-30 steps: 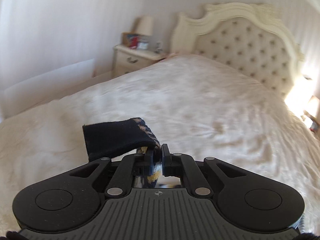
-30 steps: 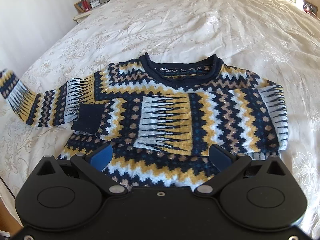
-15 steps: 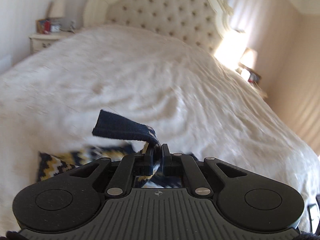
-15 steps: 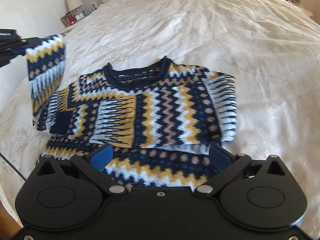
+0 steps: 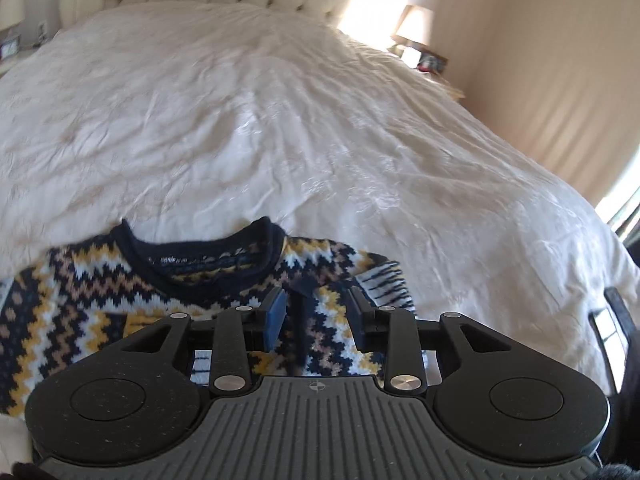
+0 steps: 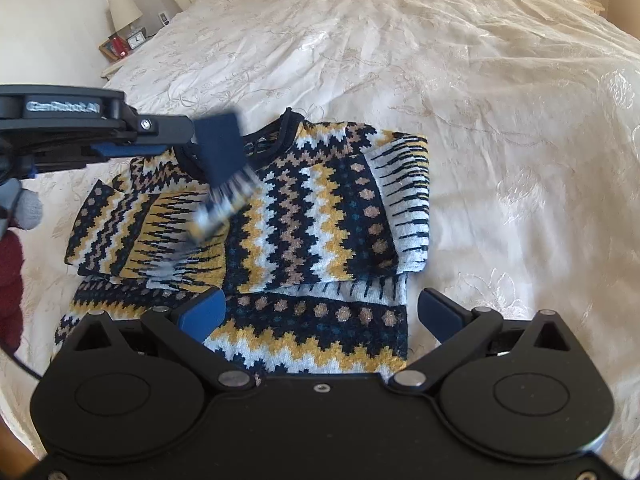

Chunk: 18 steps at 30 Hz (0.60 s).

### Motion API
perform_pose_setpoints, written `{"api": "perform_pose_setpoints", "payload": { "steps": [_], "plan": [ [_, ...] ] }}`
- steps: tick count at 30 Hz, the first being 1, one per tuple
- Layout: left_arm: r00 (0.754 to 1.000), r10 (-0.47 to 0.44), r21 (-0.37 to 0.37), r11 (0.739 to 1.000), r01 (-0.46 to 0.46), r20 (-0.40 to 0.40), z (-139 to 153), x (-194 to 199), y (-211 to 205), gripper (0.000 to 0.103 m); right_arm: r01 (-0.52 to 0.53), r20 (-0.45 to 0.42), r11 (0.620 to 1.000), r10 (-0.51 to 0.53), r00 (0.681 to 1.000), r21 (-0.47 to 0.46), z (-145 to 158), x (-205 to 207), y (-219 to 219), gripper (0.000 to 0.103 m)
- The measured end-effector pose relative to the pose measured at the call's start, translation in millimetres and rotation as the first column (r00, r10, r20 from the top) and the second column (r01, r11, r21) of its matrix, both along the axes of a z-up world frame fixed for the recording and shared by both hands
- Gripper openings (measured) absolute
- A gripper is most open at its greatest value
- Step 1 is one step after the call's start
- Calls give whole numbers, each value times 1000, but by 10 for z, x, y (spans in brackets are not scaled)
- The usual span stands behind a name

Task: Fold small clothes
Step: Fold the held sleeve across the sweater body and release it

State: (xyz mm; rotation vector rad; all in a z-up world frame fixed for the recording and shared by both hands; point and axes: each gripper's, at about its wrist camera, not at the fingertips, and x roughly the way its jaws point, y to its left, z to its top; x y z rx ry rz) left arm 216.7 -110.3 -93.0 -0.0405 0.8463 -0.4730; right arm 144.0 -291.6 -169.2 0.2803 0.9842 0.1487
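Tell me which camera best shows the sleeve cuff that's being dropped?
The right wrist view: the navy cuff shows whole, though blurred, hanging off the left gripper over the sweater. The left wrist view catches only a dark edge-on strip between its own parted fingers.

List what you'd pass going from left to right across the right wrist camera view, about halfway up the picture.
Dark red sleeve → left gripper, jaws just opening, the navy cuff between them → patterned sweater → bare cream bedspread.
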Motion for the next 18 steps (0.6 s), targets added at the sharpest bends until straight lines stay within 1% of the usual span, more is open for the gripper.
{"api": "perform_pose_setpoints", "payload": {
  "steps": [2,4,6,9,11,13,15,16,18],
  "plan": [
    [1000,-18,21,1000,18,14,23,-33,17,36,6,-6,1000,-6,1000,6,-18,26,33,102],
    [1000,-4,37,999,4,11,2,-46,109,38,8,-6,1000,-8,1000,8,-18,66,75,102],
    [999,31,51,998,-30,-9,-64,-39,263,38,7,-3,1000,-7,1000,6,-16,113,114,102],
    [993,108,100,990,-102,-55,-221,-14,547,38,15,-6,1000,-15,1000,7,-50,223,144,102],
    [982,165,133,979,-153,-89,-332,-4,761,38,14,-15,1000,-14,1000,18,-80,306,141,99],
    [967,222,158,967,-202,-123,-422,-8,971,38,7,-35,999,-5,999,43,-126,410,130,87],
    [949,280,171,952,-254,-147,-470,-49,1185,38,4,-48,998,-2,999,56,-169,507,120,81],
    [939,306,175,944,-278,-156,-485,-79,1282,38,5,-51,999,-2,999,54,-193,549,128,79],
    [920,353,185,929,-321,-173,-517,-153,1441,38,5,-53,999,-3,999,47,-235,637,131,78]
  ]
}}
